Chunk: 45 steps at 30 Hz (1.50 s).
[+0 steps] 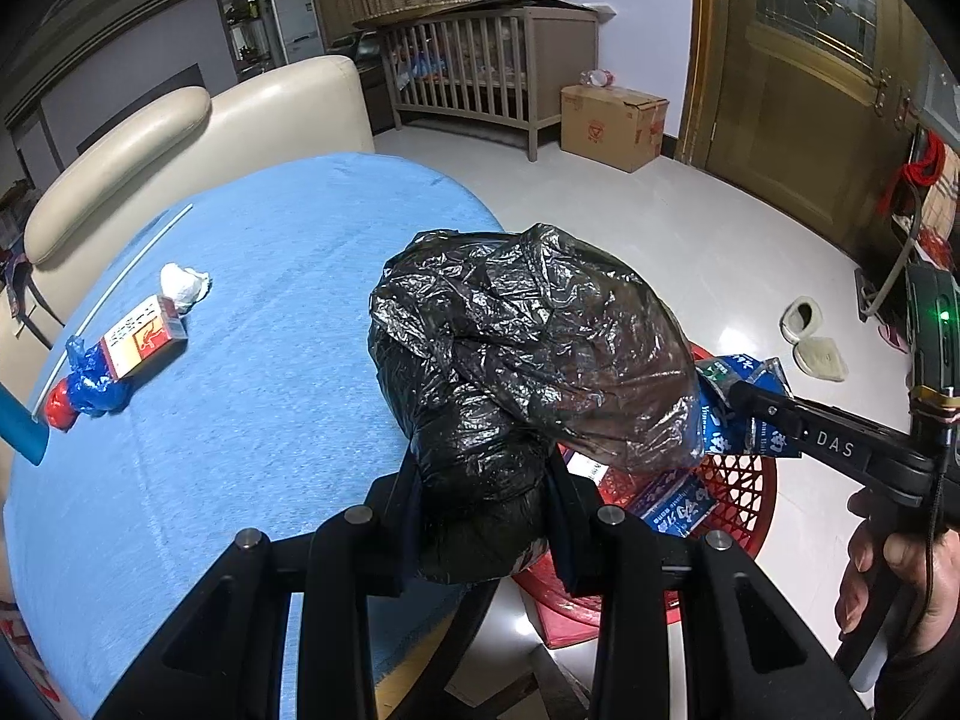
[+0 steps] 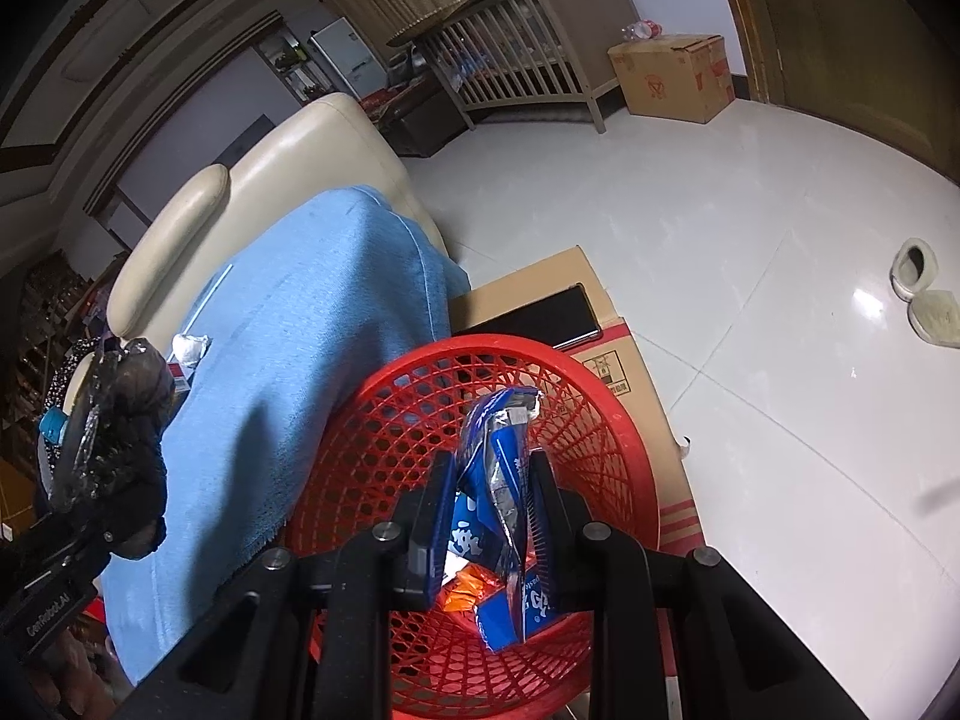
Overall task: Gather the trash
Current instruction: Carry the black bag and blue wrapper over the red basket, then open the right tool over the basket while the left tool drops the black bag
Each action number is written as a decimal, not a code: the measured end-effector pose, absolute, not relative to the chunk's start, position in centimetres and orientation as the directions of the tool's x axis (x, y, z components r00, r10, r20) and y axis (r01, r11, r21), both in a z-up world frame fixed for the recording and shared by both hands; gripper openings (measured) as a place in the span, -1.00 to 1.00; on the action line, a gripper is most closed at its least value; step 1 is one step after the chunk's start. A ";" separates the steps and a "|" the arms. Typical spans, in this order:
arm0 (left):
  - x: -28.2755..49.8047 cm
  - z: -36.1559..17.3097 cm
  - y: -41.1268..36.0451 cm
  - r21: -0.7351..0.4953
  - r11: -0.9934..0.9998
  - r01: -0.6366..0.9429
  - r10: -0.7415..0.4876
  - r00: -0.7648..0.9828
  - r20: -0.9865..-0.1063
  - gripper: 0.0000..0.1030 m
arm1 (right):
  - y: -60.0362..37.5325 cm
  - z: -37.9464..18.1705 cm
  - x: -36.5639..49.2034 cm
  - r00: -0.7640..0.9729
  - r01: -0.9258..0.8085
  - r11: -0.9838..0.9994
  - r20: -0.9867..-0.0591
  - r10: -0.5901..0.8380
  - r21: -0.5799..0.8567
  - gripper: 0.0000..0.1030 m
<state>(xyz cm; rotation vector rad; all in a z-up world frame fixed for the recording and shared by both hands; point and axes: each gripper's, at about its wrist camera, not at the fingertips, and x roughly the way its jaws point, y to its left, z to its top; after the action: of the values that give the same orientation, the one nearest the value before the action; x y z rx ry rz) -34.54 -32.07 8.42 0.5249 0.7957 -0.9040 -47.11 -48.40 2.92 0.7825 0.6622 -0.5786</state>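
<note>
A: We have the left claw closed on a crumpled black plastic bag; its two fingers press into the bag's lower part, and the bag sits above the near edge of the blue-covered surface, bulging toward the red basket.

B: And the right claw pinches a blue snack wrapper between its fingers; we hold it over the open mouth of the basket, where an orange scrap lies inside.

A: More trash lies on the surface, well apart from us on the left; a wad of white tissue, a red and white box just beside it, and a blue and red wrapper touching the box.

B: The basket stands on a cardboard box beside the surface; a dark flat thing lies on that box behind the rim, and we cannot tell what it is.
</note>
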 end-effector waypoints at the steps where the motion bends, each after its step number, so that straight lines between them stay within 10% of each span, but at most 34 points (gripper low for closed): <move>1: -34.6 8.4 -32.1 0.076 0.525 0.848 -0.485 0.371 -0.792 -0.30 | -48.4 2.9 -47.1 0.655 0.685 0.578 -0.722 -0.221 0.444 -0.50; 9: -35.0 8.3 -32.5 0.078 0.513 0.855 -0.484 0.364 -0.796 -0.30 | -48.8 2.0 -46.7 0.648 0.688 0.558 -0.739 -0.186 0.463 -0.39; 12: -34.9 8.2 -32.6 0.079 0.510 0.856 -0.483 0.361 -0.798 -0.30 | -48.9 2.1 -47.0 0.659 0.685 0.553 -0.728 -0.190 0.475 0.25; 39: -35.3 7.0 -36.2 0.105 0.384 0.917 -0.448 0.285 -0.848 -0.28 | -51.1 6.0 -52.3 0.716 0.686 0.483 -0.622 -0.316 0.545 0.26; 45: -34.5 6.7 -37.2 0.093 0.401 0.911 -0.431 0.277 -0.859 0.46 | -51.1 6.1 -52.5 0.717 0.687 0.477 -0.620 -0.320 0.548 0.26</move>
<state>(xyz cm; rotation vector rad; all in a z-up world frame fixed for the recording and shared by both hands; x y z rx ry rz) -34.49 -37.22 6.75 0.6692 0.8642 -0.9970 -52.54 -51.14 6.09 0.8737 0.4727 -0.6434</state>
